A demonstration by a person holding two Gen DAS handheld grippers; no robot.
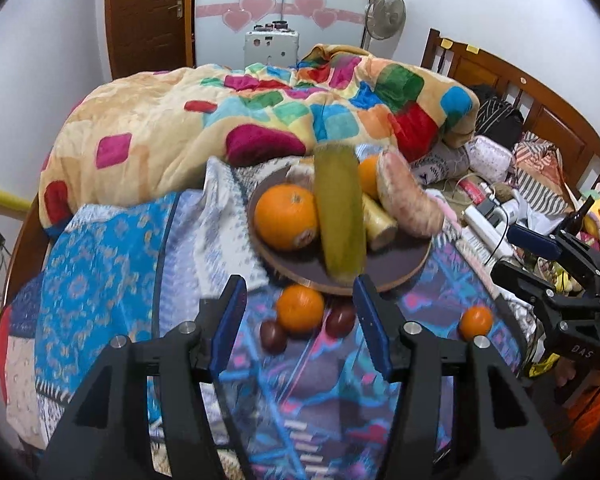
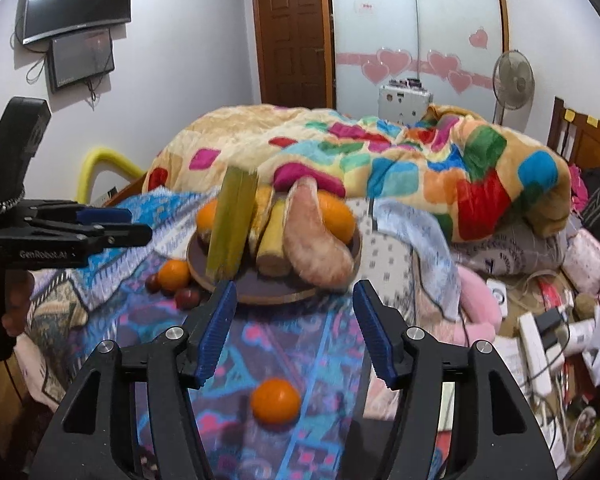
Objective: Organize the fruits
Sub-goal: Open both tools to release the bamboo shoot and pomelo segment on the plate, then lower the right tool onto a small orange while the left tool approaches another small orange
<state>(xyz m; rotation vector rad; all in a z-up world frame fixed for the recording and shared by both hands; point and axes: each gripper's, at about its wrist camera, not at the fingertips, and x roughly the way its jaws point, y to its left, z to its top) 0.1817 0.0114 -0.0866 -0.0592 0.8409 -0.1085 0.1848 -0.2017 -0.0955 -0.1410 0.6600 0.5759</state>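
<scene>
Both the left gripper [image 1: 300, 312] and the right gripper [image 2: 294, 316] are spread apart, holding nothing. A loose orange [image 2: 275, 401] lies near on the bedspread [image 2: 300, 344] before the right gripper. Farther off, the round tray [image 2: 260, 286] holds oranges, corn and a sweet potato [image 2: 318, 240].

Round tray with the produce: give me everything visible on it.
The tray is a round, shallow, dark brown dish with a lighter wood-coloured rim, looking wooden. It sits on the patterned bedcover, roughly level. It is piled up: a large orange, a green corn cob overhanging the near rim, a pinkish sweet potato. Neither gripper touches it.
</scene>
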